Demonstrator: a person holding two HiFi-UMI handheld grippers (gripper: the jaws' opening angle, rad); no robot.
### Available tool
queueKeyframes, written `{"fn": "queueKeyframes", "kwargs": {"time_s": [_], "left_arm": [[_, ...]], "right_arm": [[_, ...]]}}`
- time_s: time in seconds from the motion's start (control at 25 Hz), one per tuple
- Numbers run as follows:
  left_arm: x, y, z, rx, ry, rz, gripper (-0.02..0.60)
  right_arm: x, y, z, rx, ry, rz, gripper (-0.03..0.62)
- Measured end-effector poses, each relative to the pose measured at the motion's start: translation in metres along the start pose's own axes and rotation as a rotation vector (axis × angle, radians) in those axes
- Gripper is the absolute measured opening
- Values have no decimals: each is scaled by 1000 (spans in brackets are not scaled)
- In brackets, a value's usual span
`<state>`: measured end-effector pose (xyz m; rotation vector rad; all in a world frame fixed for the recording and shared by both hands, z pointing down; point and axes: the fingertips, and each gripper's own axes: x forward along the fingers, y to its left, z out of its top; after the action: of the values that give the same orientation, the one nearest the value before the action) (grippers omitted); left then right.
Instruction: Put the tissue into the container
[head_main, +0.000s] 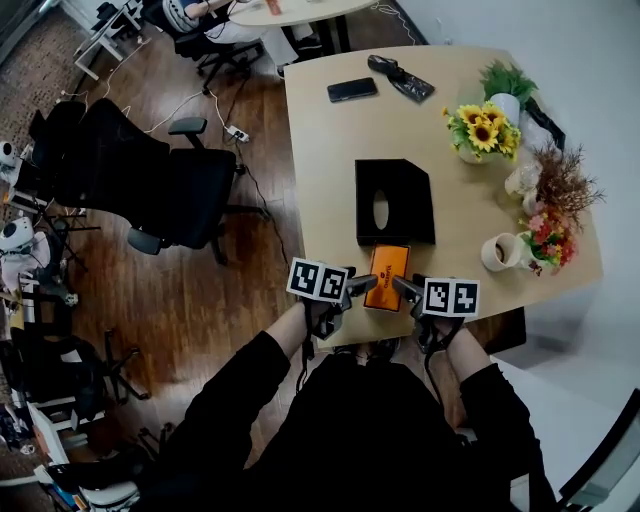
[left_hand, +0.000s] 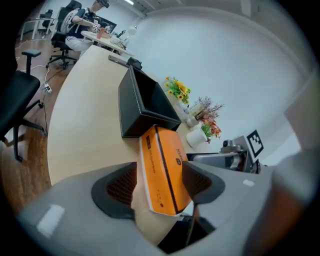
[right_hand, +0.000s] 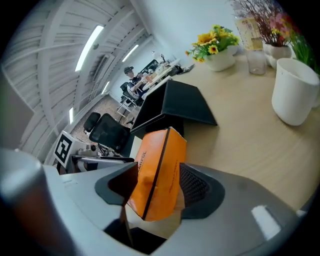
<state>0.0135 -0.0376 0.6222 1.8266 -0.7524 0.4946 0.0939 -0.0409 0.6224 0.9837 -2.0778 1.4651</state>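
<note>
An orange tissue pack (head_main: 386, 277) lies at the front edge of the tan table (head_main: 330, 160), just in front of the black container (head_main: 395, 200), which has an oval slot in its top. My left gripper (head_main: 362, 287) is at the pack's left end and my right gripper (head_main: 405, 288) is at its right end. In the left gripper view the pack (left_hand: 162, 170) sits between the jaws, with table showing beside one pad. In the right gripper view the pack (right_hand: 157, 175) lies between widely spread jaws, and the container (right_hand: 175, 107) is behind it.
A white mug (head_main: 497, 252) and flower pots, one with sunflowers (head_main: 483, 130), line the table's right side. A phone (head_main: 352, 89) lies at the far end. A black office chair (head_main: 150, 180) stands on the floor to the left.
</note>
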Motion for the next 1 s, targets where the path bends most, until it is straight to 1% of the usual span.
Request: {"fn": "queueKeyframes", "kwargs": {"time_s": [0.08, 0.2, 0.36, 0.52, 0.64, 0.76, 0.84, 0.92, 1.0], "left_arm": [[2, 2, 2, -35, 17, -8, 260], [5, 4, 3, -106, 41, -25, 216], [12, 4, 1, -121, 83, -51, 199], [15, 5, 1, -135, 89, -78, 201], [15, 4, -1, -144, 92, -92, 201], [17, 1, -1, -147, 100, -102, 193], [19, -1, -1, -137, 105, -107, 168], [19, -3, -1, -102, 109, -104, 142], [20, -6, 0, -47, 109, -88, 126]], "right_arm": [[4, 0, -2, 52, 24, 18, 264], [11, 1, -6, 106, 64, 37, 264], [14, 0, -8, 139, 98, 51, 240], [5, -5, -3, 178, 86, 74, 228], [3, -11, -3, 193, 93, 76, 160], [5, -9, -3, 182, 118, 91, 118], [8, -6, -3, 167, 129, 92, 97], [9, -6, -3, 152, 133, 89, 92], [8, -6, -3, 135, 128, 88, 86]]}}
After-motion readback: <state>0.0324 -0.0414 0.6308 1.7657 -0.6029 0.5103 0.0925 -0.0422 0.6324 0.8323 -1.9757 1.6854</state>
